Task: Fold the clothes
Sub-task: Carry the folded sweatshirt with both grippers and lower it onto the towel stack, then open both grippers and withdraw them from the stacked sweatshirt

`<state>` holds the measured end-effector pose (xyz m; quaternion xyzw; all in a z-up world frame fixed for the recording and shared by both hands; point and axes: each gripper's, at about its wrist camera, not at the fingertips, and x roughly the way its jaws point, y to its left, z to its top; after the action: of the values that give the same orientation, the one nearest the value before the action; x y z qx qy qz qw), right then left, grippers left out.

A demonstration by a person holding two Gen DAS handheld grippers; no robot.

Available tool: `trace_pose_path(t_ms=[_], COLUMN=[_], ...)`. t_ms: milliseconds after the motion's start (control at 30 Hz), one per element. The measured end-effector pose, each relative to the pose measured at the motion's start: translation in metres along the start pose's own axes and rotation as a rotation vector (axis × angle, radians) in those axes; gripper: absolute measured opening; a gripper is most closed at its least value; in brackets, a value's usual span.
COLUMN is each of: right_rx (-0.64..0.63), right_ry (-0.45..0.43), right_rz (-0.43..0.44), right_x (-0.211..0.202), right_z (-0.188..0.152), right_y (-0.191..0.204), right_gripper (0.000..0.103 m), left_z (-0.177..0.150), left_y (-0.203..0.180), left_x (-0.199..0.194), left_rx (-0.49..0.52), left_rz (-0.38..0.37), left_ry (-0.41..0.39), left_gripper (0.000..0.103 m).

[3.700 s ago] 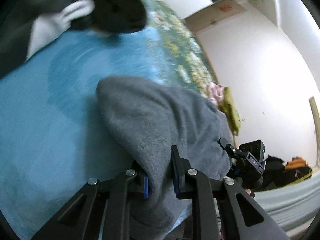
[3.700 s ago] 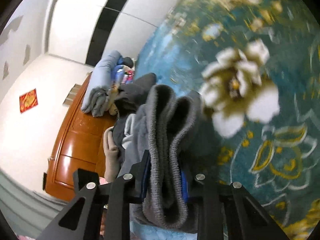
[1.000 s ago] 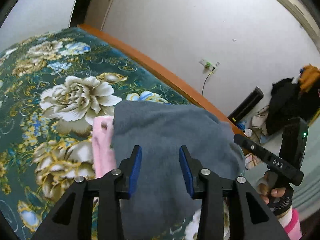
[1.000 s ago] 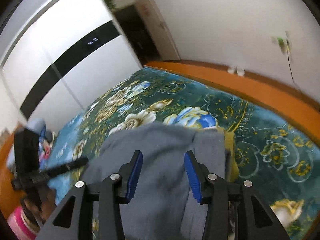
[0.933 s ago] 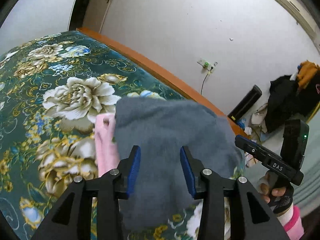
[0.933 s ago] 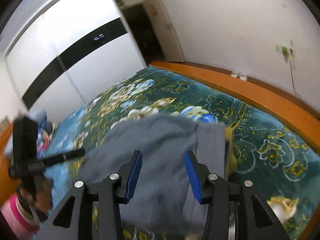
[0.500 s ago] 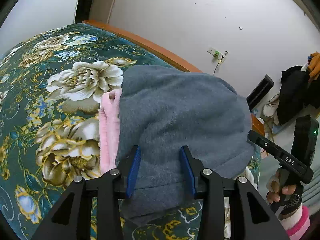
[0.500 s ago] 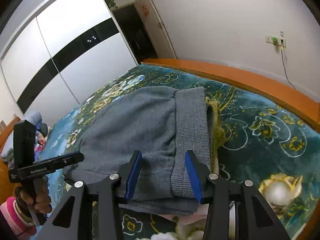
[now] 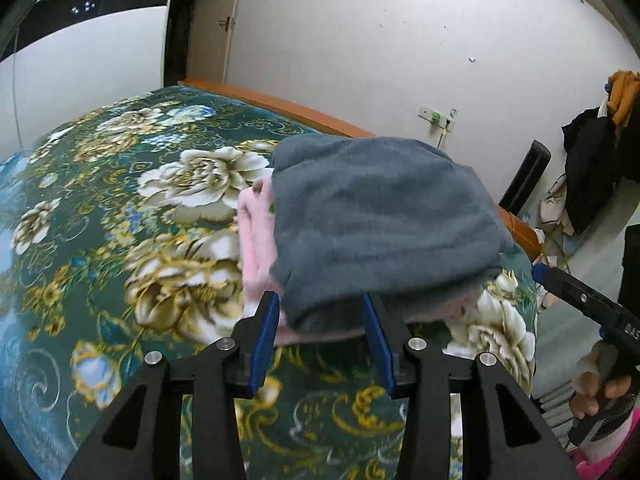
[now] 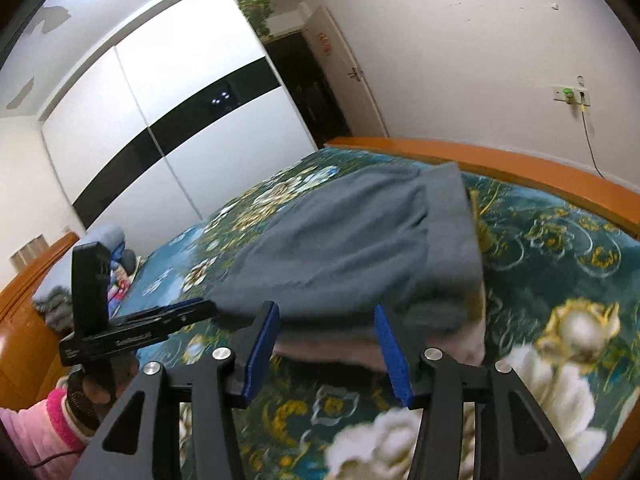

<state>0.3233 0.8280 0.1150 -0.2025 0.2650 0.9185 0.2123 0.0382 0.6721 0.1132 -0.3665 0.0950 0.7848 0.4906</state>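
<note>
A folded grey garment (image 9: 380, 220) lies on top of a folded pink garment (image 9: 256, 236) on the floral bedspread; it also shows in the right wrist view (image 10: 360, 248), with a yellow-green item (image 10: 482, 236) peeking from under its right edge. My left gripper (image 9: 322, 340) is open and empty, just in front of the stack's near edge. My right gripper (image 10: 328, 344) is open and empty, just short of the stack. Each gripper shows in the other's view: the left (image 10: 132, 328) and the right (image 9: 580, 300).
The green floral bedspread (image 9: 120, 240) covers the bed, with an orange wooden frame (image 10: 520, 164) along the wall side. More clothes (image 10: 116, 264) lie heaped by the headboard. Dark clothes (image 9: 592, 168) hang at the right wall. White wardrobe doors (image 10: 180, 120) stand behind.
Both grippers carried the grey garment to the bed corner, laid it on the pink one and let go. In the last half second both drew back from the stack, open.
</note>
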Motion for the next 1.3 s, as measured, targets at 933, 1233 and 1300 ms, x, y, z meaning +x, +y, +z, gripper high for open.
trace_pose_path(t_ms=[933, 1233, 1300], right_rx=[-0.007, -0.006, 0.004], right_ry=[0.142, 0.13, 0.105], right_rz=[-0.121, -0.225, -0.264], right_x=[-0.019, 0.048, 0.056], right_z=[-0.072, -0.089, -0.091], right_y=[0.04, 0.015, 0.011], right_gripper=[0.059, 0.068, 0.071], left_z=[-0.065, -0.087, -0.088], left_y=[-0.027, -0.012, -0.011], left_x=[-0.012, 0.043, 0.05], left_rx=[-0.064, -0.1, -0.111], left_rz=[0.107, 0.266, 0.297], left_ry=[0.105, 0.107, 0.09], left_gripper=[0.059, 0.071, 0.074])
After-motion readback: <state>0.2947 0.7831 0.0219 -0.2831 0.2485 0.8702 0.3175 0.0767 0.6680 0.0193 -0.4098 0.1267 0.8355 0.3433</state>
